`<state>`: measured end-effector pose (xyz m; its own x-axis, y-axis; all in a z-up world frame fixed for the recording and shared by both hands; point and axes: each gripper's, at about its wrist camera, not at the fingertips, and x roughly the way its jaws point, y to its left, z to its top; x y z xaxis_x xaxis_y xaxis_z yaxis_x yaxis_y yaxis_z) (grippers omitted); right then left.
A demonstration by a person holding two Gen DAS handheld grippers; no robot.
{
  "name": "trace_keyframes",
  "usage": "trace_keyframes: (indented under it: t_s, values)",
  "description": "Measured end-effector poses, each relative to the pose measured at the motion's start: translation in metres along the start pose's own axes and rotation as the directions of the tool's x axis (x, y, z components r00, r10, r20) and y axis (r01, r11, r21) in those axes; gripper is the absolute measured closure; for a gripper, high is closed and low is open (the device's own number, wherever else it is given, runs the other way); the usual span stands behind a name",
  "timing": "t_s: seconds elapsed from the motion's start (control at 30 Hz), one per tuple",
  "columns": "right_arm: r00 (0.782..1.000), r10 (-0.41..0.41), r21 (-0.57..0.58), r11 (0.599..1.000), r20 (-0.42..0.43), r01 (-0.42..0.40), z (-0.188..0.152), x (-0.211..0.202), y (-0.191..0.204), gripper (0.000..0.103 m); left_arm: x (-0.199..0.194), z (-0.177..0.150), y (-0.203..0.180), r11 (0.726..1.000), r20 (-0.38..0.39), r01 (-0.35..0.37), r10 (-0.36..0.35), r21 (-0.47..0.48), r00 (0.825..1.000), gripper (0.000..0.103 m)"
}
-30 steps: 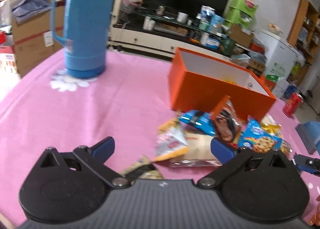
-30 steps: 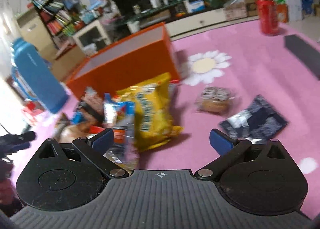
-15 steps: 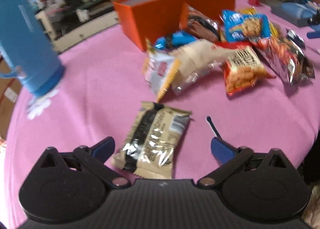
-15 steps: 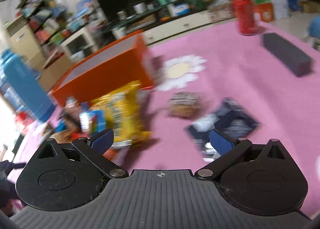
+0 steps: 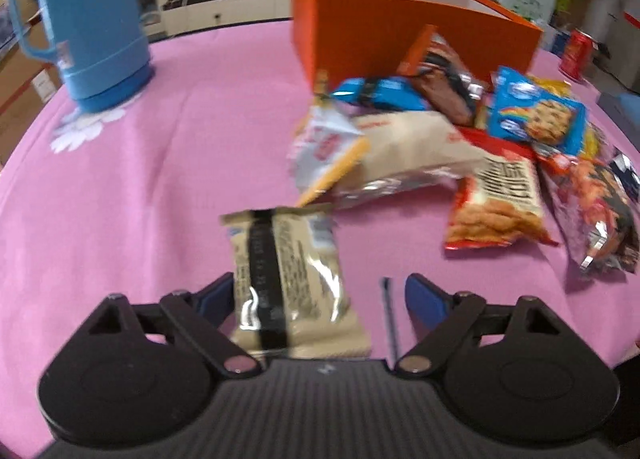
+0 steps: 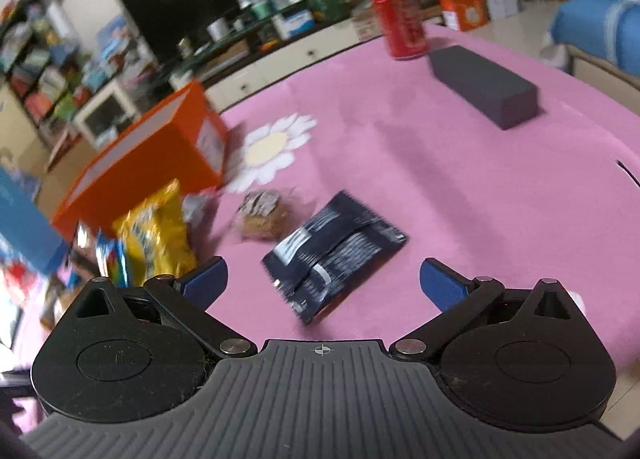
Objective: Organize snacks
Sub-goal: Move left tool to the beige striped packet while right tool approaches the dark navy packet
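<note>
A beige snack pack with a black stripe (image 5: 286,279) lies on the pink tablecloth between the fingers of my left gripper (image 5: 320,293). Its jaws are closing; the left pad sits at the pack's edge, the right pad stands clear of it. Beyond lies a heap of snack bags (image 5: 460,147) in front of the orange box (image 5: 400,35). My right gripper (image 6: 324,279) is open over a dark blue packet (image 6: 336,255). A brown wrapped cake (image 6: 262,215) and a yellow bag (image 6: 158,235) lie to the left, near the orange box (image 6: 152,163).
A tall blue thermos (image 5: 90,23) stands at the back left. A red can (image 6: 400,25) and a dark grey block (image 6: 484,85) sit at the far right of the table. A thin dark stick (image 5: 390,315) lies by my left gripper's right finger.
My left gripper sank and turned over the beige pack, which now lies between its narrowing jaws. My right gripper swung right from the yellow bag to above the dark blue packet.
</note>
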<state>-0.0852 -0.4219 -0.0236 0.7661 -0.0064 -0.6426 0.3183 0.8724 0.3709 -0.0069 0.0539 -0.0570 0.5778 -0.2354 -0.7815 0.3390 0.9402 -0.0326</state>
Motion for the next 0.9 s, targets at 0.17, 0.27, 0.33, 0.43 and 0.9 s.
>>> trace_keyframes:
  t_s: [0.17, 0.27, 0.33, 0.43, 0.9]
  values:
    - [0.997, -0.055, -0.069, 0.996, -0.051, 0.051, -0.005, 0.021, 0.014, 0.009, 0.004, 0.005, 0.004, 0.999, 0.01, -0.001, 0.001, -0.043, 1.0, 0.012]
    - [0.997, -0.051, -0.077, 0.996, -0.05, 0.047, 0.0, 0.032, 0.021, 0.009, 0.006, 0.009, 0.007, 0.998, 0.012, 0.013, -0.012, -0.068, 1.0, 0.011]
    - [0.998, -0.044, -0.06, 0.997, -0.044, 0.042, 0.008, 0.046, 0.027, 0.009, 0.007, 0.01, 0.007, 0.998, 0.013, 0.012, -0.011, -0.068, 1.0, 0.011]
    - [0.988, -0.149, -0.092, 0.985, -0.041, 0.145, 0.017, 0.059, 0.035, 0.01, 0.009, 0.011, 0.005, 0.998, 0.013, 0.006, -0.006, -0.062, 1.0, 0.01]
    - [0.956, -0.29, -0.228, 0.935, -0.048, 0.272, 0.007, 0.044, 0.024, 0.014, 0.009, 0.005, 0.001, 0.999, 0.003, -0.031, 0.031, -0.009, 1.0, 0.009]
